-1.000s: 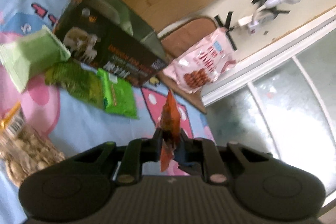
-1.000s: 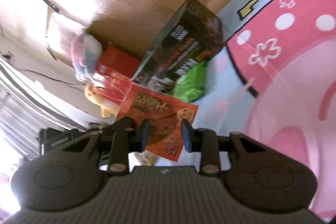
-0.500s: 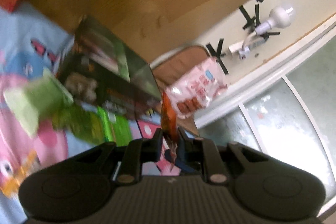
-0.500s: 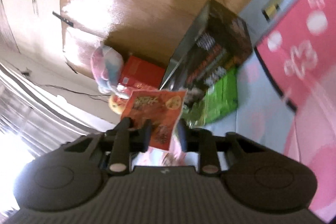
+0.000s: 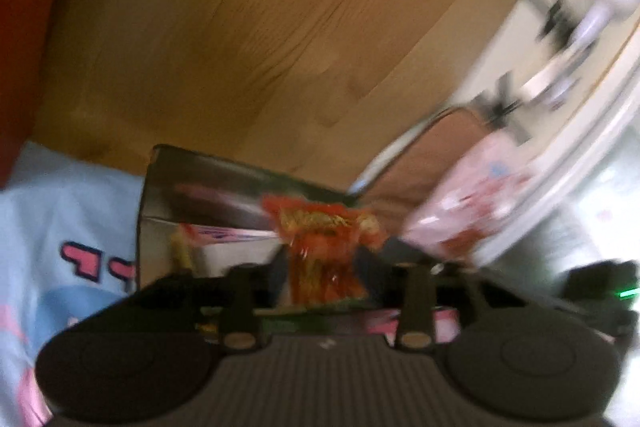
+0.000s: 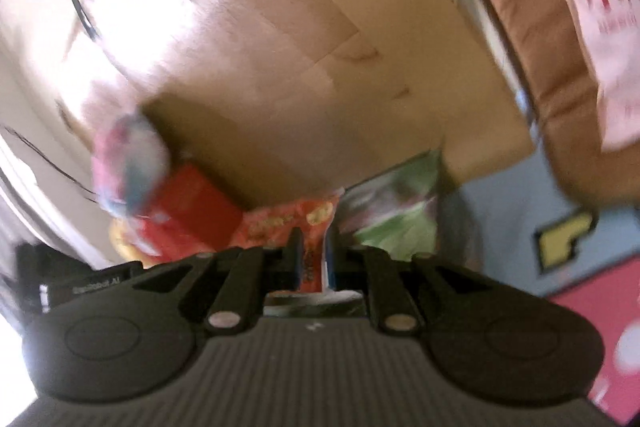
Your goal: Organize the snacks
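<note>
Left gripper (image 5: 322, 281) jaws pinch an orange snack packet (image 5: 320, 247), held over the open dark box (image 5: 208, 223) on the blue mat (image 5: 68, 211). Right gripper (image 6: 312, 263) jaws pinch the same packet. Pink bag (image 5: 472, 211) beyond, wooden floor (image 5: 260, 27) behind. Both views blurred.

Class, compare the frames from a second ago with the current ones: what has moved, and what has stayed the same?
The orange snack packet, held by the left gripper, has been carried toward the open dark box, now right behind it. The right gripper has closed on its own orange packet. The left grip is unchanged.
</note>
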Demonstrator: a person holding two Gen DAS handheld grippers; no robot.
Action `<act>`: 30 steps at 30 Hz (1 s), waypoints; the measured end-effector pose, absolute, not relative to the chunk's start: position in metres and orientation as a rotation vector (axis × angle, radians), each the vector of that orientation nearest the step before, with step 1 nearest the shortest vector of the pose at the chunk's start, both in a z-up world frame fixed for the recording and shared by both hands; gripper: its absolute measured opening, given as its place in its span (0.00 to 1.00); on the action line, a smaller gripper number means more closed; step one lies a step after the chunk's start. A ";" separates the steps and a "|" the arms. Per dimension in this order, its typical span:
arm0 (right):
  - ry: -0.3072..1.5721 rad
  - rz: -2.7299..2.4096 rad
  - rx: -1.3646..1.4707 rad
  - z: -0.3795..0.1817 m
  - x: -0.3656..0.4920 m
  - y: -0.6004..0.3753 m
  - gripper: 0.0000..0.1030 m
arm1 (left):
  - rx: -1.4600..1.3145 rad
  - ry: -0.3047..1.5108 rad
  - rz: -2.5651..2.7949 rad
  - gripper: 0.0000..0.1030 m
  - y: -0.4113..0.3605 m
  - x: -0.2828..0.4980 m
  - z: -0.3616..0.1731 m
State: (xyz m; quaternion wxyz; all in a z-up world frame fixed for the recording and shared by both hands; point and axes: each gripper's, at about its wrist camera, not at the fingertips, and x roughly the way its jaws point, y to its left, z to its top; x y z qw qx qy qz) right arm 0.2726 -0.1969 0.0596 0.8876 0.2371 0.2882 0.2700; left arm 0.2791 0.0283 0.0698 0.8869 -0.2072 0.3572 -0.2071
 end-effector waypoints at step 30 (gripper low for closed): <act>0.530 0.584 0.499 0.021 0.073 -0.278 0.38 | -0.450 0.820 -0.596 0.50 0.026 0.068 0.036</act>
